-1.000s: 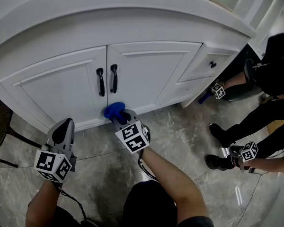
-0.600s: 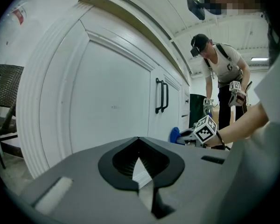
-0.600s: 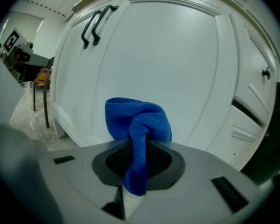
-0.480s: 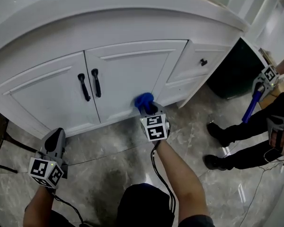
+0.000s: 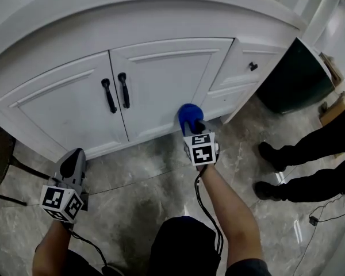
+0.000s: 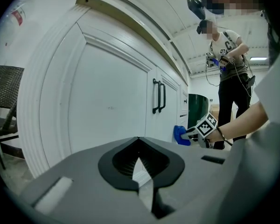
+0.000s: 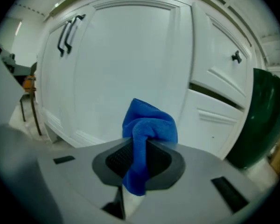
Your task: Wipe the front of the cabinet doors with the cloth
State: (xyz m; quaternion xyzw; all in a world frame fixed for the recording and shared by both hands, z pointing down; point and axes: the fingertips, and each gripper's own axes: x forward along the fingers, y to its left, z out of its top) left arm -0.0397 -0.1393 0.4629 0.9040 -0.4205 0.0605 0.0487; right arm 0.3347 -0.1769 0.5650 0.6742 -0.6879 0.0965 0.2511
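- a grey marbled tile floor point(image 5: 132, 177) runs up to a curved white cabinet with two panelled doors, the left door point(image 5: 63, 105) and the right door point(image 5: 161, 85), and a pair of black bar handles point(image 5: 116, 93) where they meet.
- to the right are a small white drawer with a black knob point(image 5: 252, 66) and a dark green bin point(image 5: 293, 79); a bystander's black-trousered legs point(image 5: 310, 165) stand well apart from the work.
- the right gripper point(image 7: 139, 155) has its jaws clamped on a bunched blue microfibre cloth point(image 7: 147, 125), which pokes out ahead of them.
- in the head view the cloth sits at the lower right corner of the right door, at or just off the surface; contact cannot be confirmed.
- the left gripper point(image 6: 139, 160) hangs low near the floor in front of the left door, jaws together with nothing between them.
- neither door shows a streak or damp mark, so what is already wiped cannot be read; judging by the cloth's place, wiping is under way low on the right door.
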